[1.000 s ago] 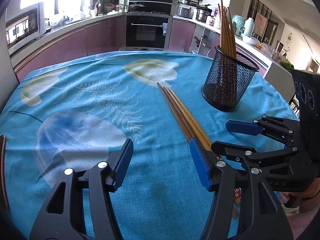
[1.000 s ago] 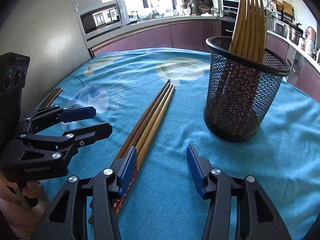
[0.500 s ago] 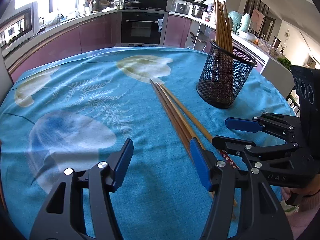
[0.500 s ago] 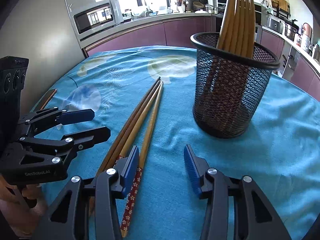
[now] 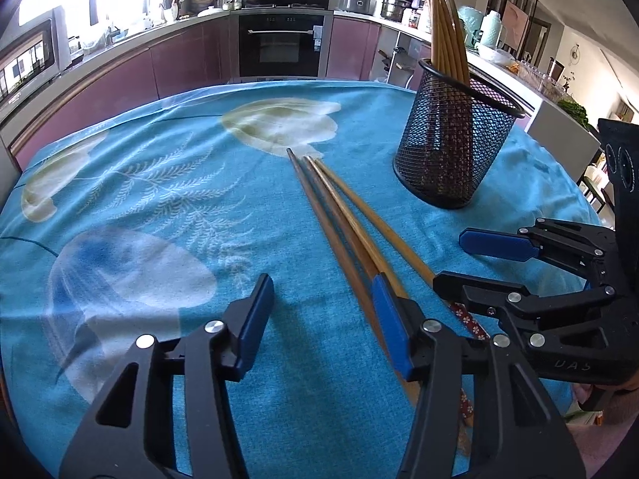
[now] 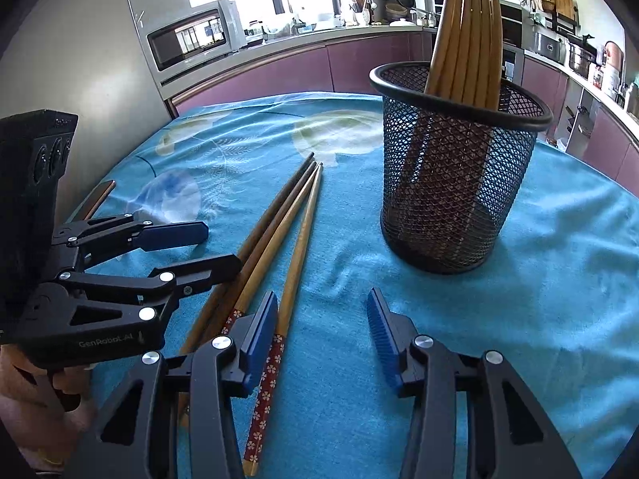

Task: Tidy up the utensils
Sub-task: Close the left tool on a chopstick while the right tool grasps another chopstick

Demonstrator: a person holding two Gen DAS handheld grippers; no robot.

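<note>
Chopsticks (image 5: 339,215) lie loose on the blue patterned tablecloth (image 5: 159,183) that covers the counter, three of them side by side with their thin tips close together and pointing toward the far kitchen units, just to the left of the black mesh holder (image 5: 455,147). Their thick ends fan apart a little, and at least two carry a red band with small white flowers, seen best in the right wrist view (image 6: 267,383). That holder stands upright on the cloth, apart from the loose chopsticks, with a bunch of wooden chopsticks (image 6: 467,32) upright inside it, tips up and leaning against its rim. On the holder's near left, the left gripper (image 5: 319,311) hovers low over the cloth with its jaws released and nothing between them; its right finger sits over the loose chopsticks, though whether it touches them cannot be told. Nearer the holder, the right gripper (image 6: 323,319) also has its jaws spread wide and bare, its left finger above the flowered end of the outermost chopstick, the other finger over bare cloth in front of the holder. Both grippers sit close together, side by side.
</note>
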